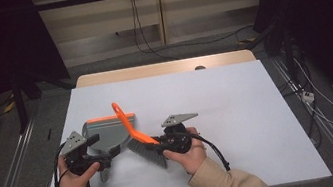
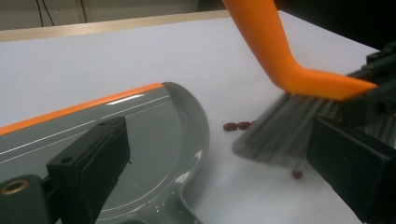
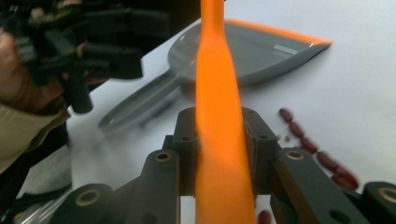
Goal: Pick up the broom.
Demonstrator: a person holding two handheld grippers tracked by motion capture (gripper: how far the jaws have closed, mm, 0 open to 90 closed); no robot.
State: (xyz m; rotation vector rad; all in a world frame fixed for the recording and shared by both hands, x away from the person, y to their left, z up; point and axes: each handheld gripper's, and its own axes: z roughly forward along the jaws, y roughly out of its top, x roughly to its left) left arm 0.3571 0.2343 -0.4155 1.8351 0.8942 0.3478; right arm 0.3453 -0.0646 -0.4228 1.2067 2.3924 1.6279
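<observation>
The brush (image 1: 135,134) had a bright orange handle and grey bristles. The dustpan (image 1: 105,133) was grey with an orange strip along its lip. Dark red beans (image 3: 322,154) lay on the white bench (image 1: 236,97). Both tools were black.

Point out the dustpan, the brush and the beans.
dustpan (image 1: 105,132): high view, on its grey pan.
brush (image 3: 215,116): right gripper view, on its orange handle.
beans (image 3: 308,142): right gripper view, on one bean of the row.
</observation>
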